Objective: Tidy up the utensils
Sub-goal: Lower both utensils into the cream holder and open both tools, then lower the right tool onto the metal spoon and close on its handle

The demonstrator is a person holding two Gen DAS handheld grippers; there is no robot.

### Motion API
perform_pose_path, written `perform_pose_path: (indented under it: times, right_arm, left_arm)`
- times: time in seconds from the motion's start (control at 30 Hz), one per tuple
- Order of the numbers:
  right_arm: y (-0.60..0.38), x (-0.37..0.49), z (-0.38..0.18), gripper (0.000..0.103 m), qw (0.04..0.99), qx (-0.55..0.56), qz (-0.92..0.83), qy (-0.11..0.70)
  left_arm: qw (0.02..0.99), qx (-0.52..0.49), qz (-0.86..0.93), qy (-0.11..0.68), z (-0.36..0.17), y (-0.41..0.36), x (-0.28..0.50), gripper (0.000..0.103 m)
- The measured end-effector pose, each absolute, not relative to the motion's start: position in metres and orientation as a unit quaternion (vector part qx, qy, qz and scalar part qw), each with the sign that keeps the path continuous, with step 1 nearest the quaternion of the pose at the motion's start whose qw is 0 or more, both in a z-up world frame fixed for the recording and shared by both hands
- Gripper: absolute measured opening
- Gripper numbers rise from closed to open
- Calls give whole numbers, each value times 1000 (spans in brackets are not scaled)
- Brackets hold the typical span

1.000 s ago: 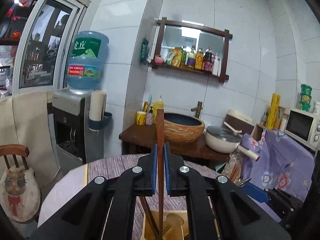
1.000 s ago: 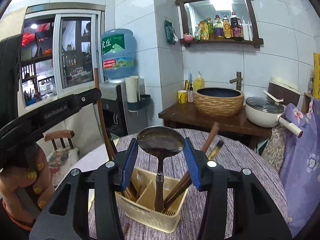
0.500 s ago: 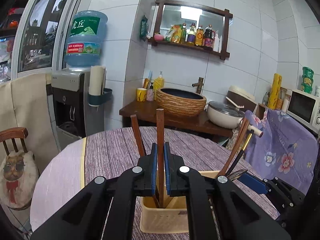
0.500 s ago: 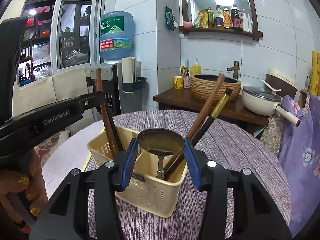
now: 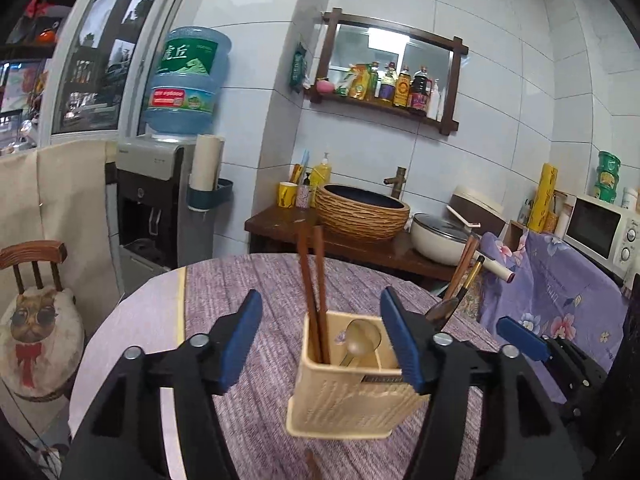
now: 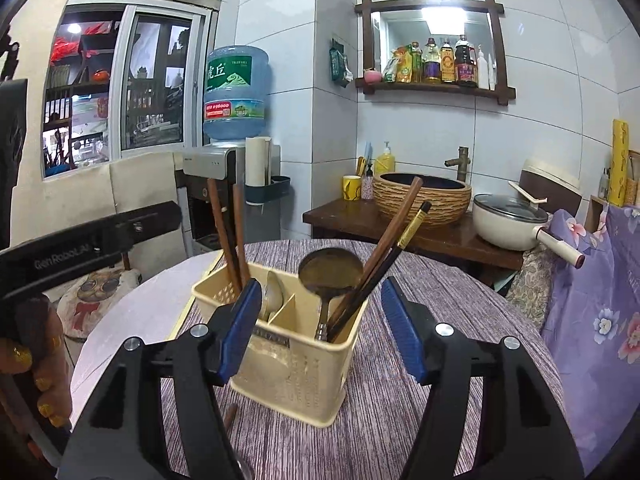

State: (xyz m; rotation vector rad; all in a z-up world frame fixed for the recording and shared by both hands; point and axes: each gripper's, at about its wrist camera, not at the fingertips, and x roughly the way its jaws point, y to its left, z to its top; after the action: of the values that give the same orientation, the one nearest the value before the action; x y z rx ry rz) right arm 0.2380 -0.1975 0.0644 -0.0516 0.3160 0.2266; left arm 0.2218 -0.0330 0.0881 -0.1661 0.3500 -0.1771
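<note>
Cream plastic utensil caddy [image 6: 296,364]: stands on the round bench [image 6: 440,380] with its purple-grey woven cloth, partitioned into compartments. Perforated thin walls; I judge it light and likely to skid or tip if a tall handle is levered against it.

Pair of dark wooden chopsticks [image 5: 316,280]: upright in the compartment on the left in the right wrist view. Stiff, slim, smooth; likely to roll between flat pads. Best taken on the upper shaft, above the rim.

Metal ladle [image 6: 331,270]: bowl uppermost, handle down in the right-hand compartment. Rigid and top-heavy, slick metal; I would grip the neck just under the bowl, not the bowl.

Brown wooden stick and black gold-tipped chopstick [image 6: 394,240]: leaning rightward in the ladle's compartment, against its rim. Light, stiff, free to slide.

Pale spoon [image 5: 362,338]: lying low in a middle compartment; material unclear. Little stands proud to grasp.

Left hand-held gripper [image 5: 320,336]: jaws have just been opening and stand wide, the chopsticks between them but no pad touching.

Right hand-held gripper [image 6: 316,324]: jaws have just been opening further, wide, flanking the caddy front below the ladle; nothing held.

A person's hand [image 6: 28,364] grips the left tool's handle at the left edge.
</note>
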Motion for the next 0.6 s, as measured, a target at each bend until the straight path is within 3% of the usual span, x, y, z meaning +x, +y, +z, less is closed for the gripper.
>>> perform_pose_path:
  times: [0.17, 0.6]
  right_arm:
    - [-195, 222, 42, 63, 966, -22, 128, 224]
    - [-168, 198, -55, 63, 905, -29, 184, 382]
  left_arm:
    - [976, -77, -49, 199, 66, -15, 199, 77]
    - [943, -73, -4, 325, -22, 14, 169, 77]
